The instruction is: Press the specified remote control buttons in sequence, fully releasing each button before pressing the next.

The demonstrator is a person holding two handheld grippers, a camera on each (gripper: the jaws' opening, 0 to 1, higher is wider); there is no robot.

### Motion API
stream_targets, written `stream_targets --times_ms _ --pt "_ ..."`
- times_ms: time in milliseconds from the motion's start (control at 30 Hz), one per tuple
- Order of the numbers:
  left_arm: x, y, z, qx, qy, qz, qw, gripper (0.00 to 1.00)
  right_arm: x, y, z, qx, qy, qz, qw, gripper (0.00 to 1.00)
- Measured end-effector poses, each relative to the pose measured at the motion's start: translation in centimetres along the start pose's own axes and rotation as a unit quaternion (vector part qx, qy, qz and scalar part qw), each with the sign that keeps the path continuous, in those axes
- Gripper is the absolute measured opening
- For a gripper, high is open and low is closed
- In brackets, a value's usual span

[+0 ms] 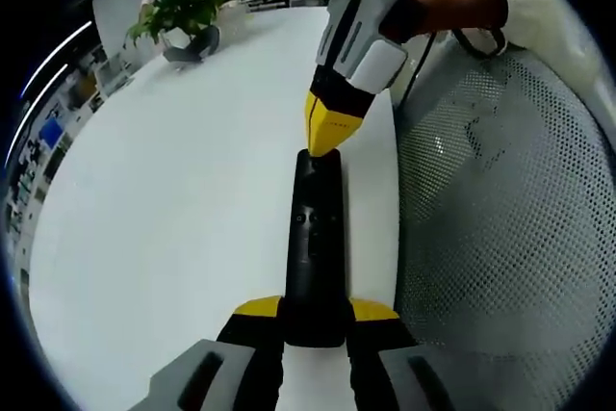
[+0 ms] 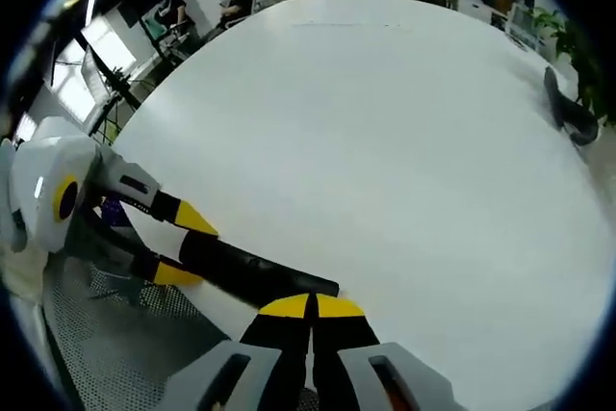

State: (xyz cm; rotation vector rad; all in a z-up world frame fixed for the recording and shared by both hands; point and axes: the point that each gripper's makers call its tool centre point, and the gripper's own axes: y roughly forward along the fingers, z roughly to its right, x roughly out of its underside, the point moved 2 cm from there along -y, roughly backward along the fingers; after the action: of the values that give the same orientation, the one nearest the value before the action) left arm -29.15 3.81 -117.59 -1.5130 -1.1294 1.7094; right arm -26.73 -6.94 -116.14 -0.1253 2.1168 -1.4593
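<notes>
Left gripper view looks along my left hand-held gripper (image 1: 315,320), whose yellow-tipped jaws are clamped on the near end of the remote control (image 1: 316,243). I judge I hold it this way to keep it steady and face up, so the other tool has a fixed target. The remote is a long, slim black bar lying lengthwise away from me over the white counter (image 1: 173,199), close to its edge, beside a perforated mesh chair (image 1: 500,218). A few small raised buttons show on its upper face around the middle; they are too dark to tell apart.

My right hand-held gripper (image 1: 323,134) comes down from above with its jaws closed together into one yellow point, and that point rests at the far end of the remote. Closed like this it works as a single finger for pressing. I cannot tell whether a button sits under the tip or whether it is pushed down.

In the right gripper view the same shut jaws of the right hand-held gripper (image 2: 312,307) meet the end of the remote control (image 2: 252,271), with the left hand-held gripper (image 2: 186,245) pinching its other end. A potted plant (image 1: 183,9) stands well apart at the far side of the counter.
</notes>
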Motion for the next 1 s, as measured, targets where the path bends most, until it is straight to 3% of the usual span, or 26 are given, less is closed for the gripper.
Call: stream_targets --times_ms 667,1000 --pt "-0.01 0.03 -0.02 0.0 0.0 -0.004 1.0 0.24 0.0 0.75 -0.86 -0.017 -0.011 -0.021 0.9996 0.0" --pt "-0.01 0.04 -0.05 0.001 0.001 -0.006 1.0 0.24 -0.12 0.75 -0.78 -0.008 -0.014 -0.024 0.9996 0.0"
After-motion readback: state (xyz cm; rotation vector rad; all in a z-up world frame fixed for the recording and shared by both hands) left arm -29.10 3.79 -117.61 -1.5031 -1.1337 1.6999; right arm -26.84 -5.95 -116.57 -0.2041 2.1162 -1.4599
